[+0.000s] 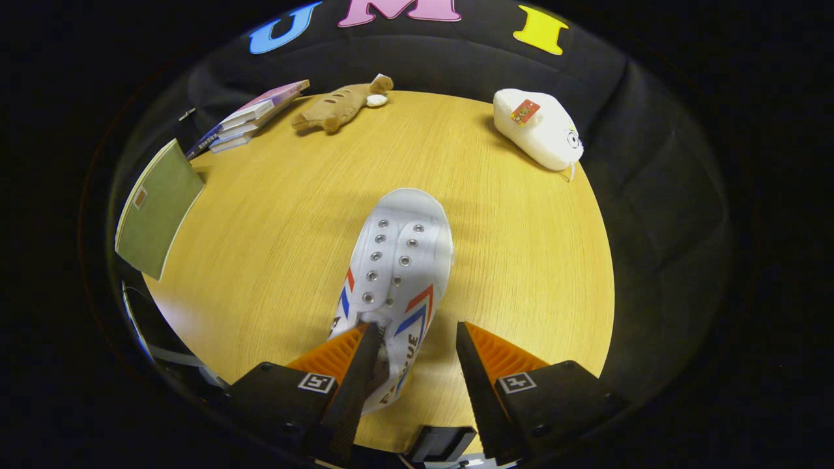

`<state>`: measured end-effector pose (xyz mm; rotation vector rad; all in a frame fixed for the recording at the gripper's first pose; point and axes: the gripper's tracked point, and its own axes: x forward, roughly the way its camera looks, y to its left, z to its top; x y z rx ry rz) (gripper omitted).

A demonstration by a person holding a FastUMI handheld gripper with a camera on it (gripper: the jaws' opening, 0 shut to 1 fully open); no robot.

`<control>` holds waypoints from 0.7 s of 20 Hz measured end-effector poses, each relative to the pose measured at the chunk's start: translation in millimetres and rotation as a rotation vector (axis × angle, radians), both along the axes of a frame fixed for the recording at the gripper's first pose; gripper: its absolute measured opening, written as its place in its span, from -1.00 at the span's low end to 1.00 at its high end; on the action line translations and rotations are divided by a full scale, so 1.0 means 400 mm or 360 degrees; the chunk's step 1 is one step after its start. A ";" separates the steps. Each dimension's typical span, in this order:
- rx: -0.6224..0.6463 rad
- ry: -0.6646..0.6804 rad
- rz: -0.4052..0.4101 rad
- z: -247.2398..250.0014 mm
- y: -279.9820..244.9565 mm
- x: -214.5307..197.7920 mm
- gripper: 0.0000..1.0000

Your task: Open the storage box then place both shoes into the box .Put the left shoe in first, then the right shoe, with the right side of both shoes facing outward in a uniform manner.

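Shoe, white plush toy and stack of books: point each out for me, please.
shoe [399, 260]: gripper view, on the eyelet panel.
white plush toy [537, 130]: gripper view, on its body, beyond the shoe.
stack of books [251, 120]: gripper view, on the top cover.

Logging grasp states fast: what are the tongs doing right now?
Tongs: open, straddling the heel end of the white shoe, not clamped on it.

A light wooden table [521, 260] holds a white shoe [397, 273] with metal eyelets near its middle. Toward the far edge lie a stack of books [251, 117], a brown plush toy [342, 104] and a white plush toy [537, 130]. A green booklet [156, 208] overhangs one side edge.
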<state>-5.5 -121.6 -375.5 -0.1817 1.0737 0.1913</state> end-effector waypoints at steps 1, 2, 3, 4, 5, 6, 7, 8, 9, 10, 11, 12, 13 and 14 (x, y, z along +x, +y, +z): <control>0.0012 0.0009 -0.0010 -0.008 -0.001 0.006 0.51; 0.0028 0.0031 -0.0020 -0.019 0.004 0.006 0.51; 0.0047 0.0051 -0.0031 -0.030 0.009 0.006 0.49; 0.0088 0.0076 -0.0040 -0.036 0.024 0.005 0.42; 0.0120 0.0088 -0.0069 -0.036 0.035 0.005 0.30; 0.0129 0.0091 -0.0093 -0.035 0.035 0.006 -0.07; 0.0131 0.0096 -0.0100 -0.038 0.034 0.006 -0.07; 0.0132 0.0101 -0.0116 -0.039 0.031 0.009 -0.14; 0.0154 0.0097 -0.0172 -0.035 0.025 0.011 -0.30; 0.0175 0.0109 -0.0226 -0.040 0.021 0.011 -0.46; 0.0209 0.0095 -0.0274 -0.039 0.018 0.013 -0.52; 0.0222 0.0093 -0.0288 -0.036 0.015 0.013 -0.73; 0.0231 0.0085 -0.0300 -0.035 0.014 0.013 -0.79; 0.0231 0.0070 -0.0339 -0.028 0.011 0.021 -0.82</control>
